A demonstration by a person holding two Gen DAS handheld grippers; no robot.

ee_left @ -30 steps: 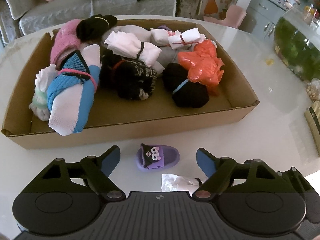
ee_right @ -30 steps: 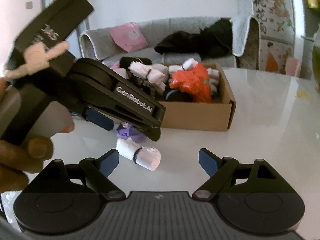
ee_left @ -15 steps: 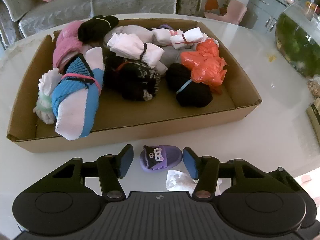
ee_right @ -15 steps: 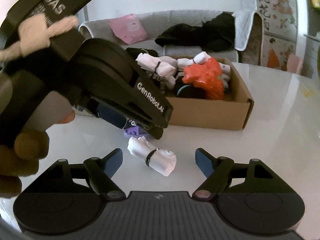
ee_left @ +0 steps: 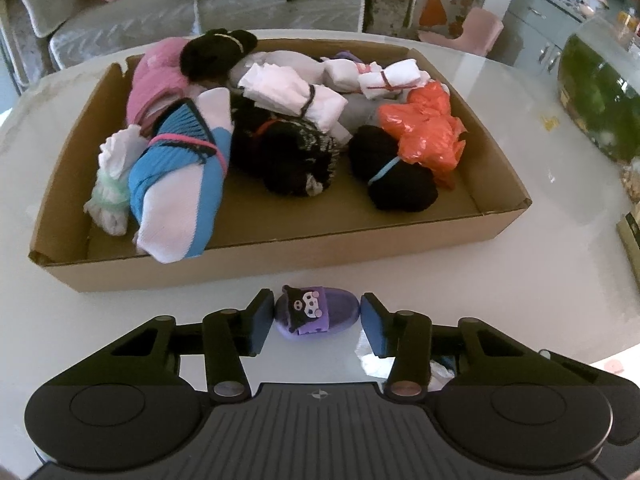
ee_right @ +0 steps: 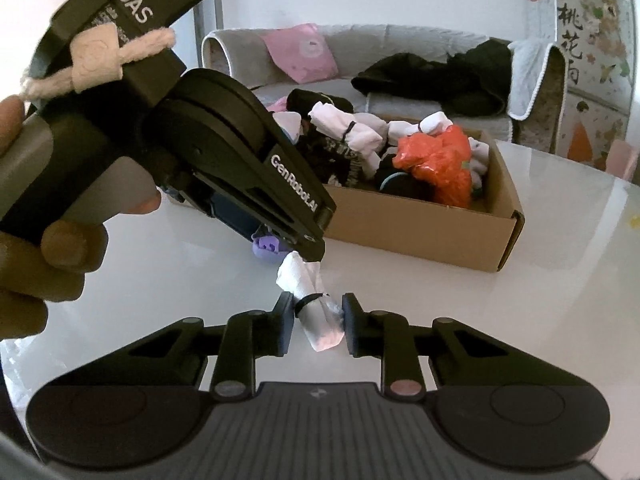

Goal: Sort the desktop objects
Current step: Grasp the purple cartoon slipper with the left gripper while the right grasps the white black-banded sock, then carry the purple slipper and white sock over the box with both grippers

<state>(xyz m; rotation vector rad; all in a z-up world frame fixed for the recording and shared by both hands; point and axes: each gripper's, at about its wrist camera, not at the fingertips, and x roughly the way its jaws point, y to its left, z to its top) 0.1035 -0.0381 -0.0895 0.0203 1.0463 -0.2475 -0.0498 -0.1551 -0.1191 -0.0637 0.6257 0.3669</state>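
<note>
Purple little slipper toy (ee_left: 316,314) sits on the white table (ee_left: 540,264) just in front of the cardboard box (ee_left: 256,256), lying sideways, so its long axis runs straight across the gap between the left claw (ee_left: 318,318) fingers. That claw's jaws are closing, one pad on each end of the slipper, touching or just about. It's got a cartoon face with a black hood on the strap, no text I can read.

The right claw (ee_right: 318,322) is clamped on a rolled white sock (ee_right: 316,308) with a black band around it. The roll runs away from the camera and leans left, its far end almost under the left claw's tip.

Only the right camera shows the hand (ee_right: 44,240) holding the left tool, plus the writing on it: "GenRobot.AI" along the arm and "DAS" up top. It barely catches the slipper. The left camera gives the full look into the box: sock bundles in blue, pink, black, white and something orange (ee_left: 424,136).
</note>
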